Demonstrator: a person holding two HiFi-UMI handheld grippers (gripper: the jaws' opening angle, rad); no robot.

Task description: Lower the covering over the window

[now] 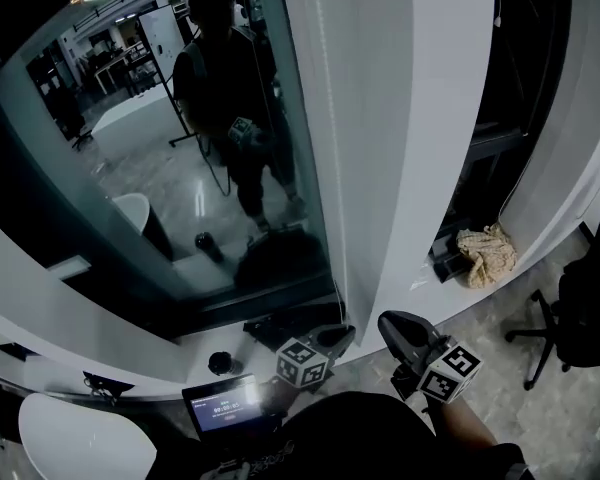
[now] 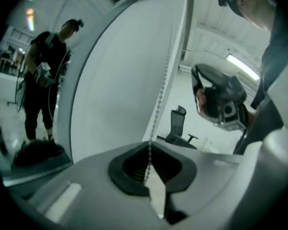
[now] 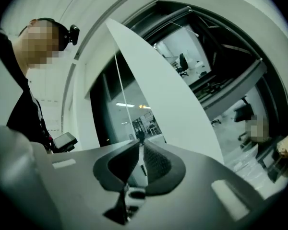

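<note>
A thin bead chain [image 1: 332,208] hangs down in front of the white upright panel [image 1: 390,118] between two dark windows [image 1: 100,198]. In the left gripper view the chain [image 2: 158,104] runs straight down into my left gripper [image 2: 150,146], whose jaws are shut on it. In the head view the left gripper [image 1: 335,336] sits low at the window sill, at the chain's foot. My right gripper [image 1: 395,323] is just to its right, by the white panel. Its jaws [image 3: 139,145] stand a narrow slit apart with nothing between them.
A beige cloth [image 1: 488,253] lies on the right window's sill. A black office chair [image 1: 580,318] stands at the right. Below the left sill are a small lit screen [image 1: 223,403], a black round object [image 1: 220,363] and a white table [image 1: 70,443]. The glass mirrors the person [image 1: 235,98].
</note>
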